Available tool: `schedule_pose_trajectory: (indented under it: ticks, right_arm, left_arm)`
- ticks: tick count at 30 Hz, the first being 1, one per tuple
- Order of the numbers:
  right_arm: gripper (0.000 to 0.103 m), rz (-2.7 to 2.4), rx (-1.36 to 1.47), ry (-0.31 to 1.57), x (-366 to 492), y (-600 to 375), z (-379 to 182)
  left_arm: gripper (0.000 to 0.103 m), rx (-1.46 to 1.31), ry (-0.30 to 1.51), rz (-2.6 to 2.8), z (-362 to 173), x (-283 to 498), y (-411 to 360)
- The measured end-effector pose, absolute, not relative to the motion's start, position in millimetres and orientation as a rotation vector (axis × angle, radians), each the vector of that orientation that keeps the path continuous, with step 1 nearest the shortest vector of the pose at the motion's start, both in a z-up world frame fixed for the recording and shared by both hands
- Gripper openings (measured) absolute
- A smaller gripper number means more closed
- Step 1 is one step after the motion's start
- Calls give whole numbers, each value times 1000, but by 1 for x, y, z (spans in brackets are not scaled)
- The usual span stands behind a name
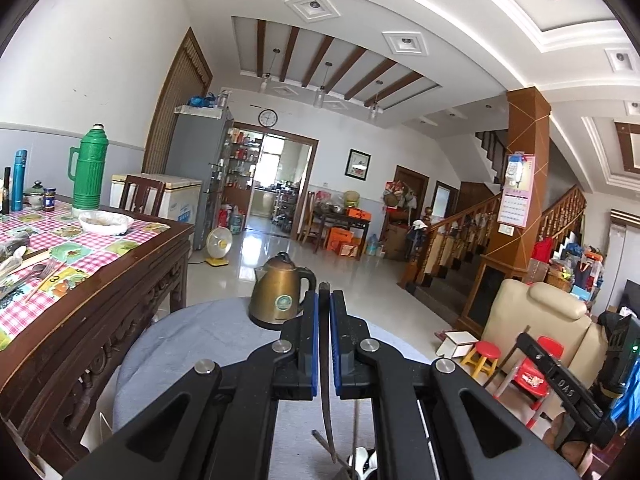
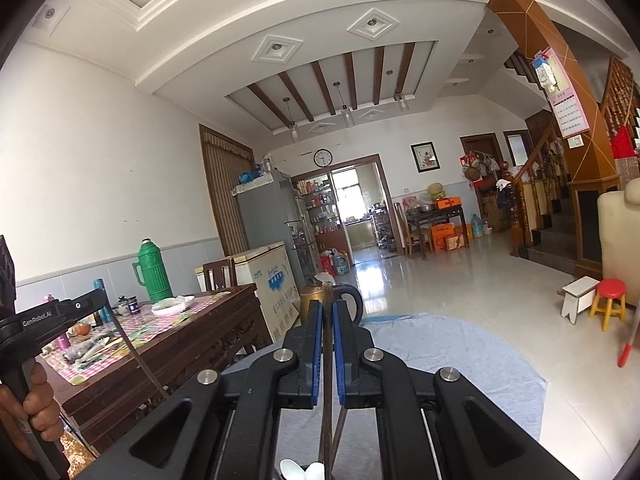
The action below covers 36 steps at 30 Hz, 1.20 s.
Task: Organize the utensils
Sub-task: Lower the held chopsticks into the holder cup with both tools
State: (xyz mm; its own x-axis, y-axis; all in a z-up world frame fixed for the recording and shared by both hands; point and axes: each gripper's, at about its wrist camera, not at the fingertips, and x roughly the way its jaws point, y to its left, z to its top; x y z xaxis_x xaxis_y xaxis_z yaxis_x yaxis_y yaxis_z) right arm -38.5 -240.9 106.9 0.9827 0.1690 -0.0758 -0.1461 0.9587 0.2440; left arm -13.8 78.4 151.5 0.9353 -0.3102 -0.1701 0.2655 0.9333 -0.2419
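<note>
While held level: L gripper (image 1: 324,292) pinching dark strip (image 1: 325,400) | R gripper (image 2: 327,292) pinching dark stick (image 2: 327,360)

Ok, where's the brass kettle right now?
The brass kettle stands on the grey cloth, just ahead of the left tongs, right of the wooden table.

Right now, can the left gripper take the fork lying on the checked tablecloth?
Probably not yet. The left gripper is shut on a thin dark stick, so its fingers are occupied. The fork lies off to its side on the table, unobstructed.
</note>
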Motion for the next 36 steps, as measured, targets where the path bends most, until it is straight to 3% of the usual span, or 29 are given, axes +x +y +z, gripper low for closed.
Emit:
schedule_pose_trajectory:
  ticks: [36]
  right_arm:
    - [6,276,259,260,-11,-232,64]
  left_arm:
    - [5,-124,423,-395,111,10,3]
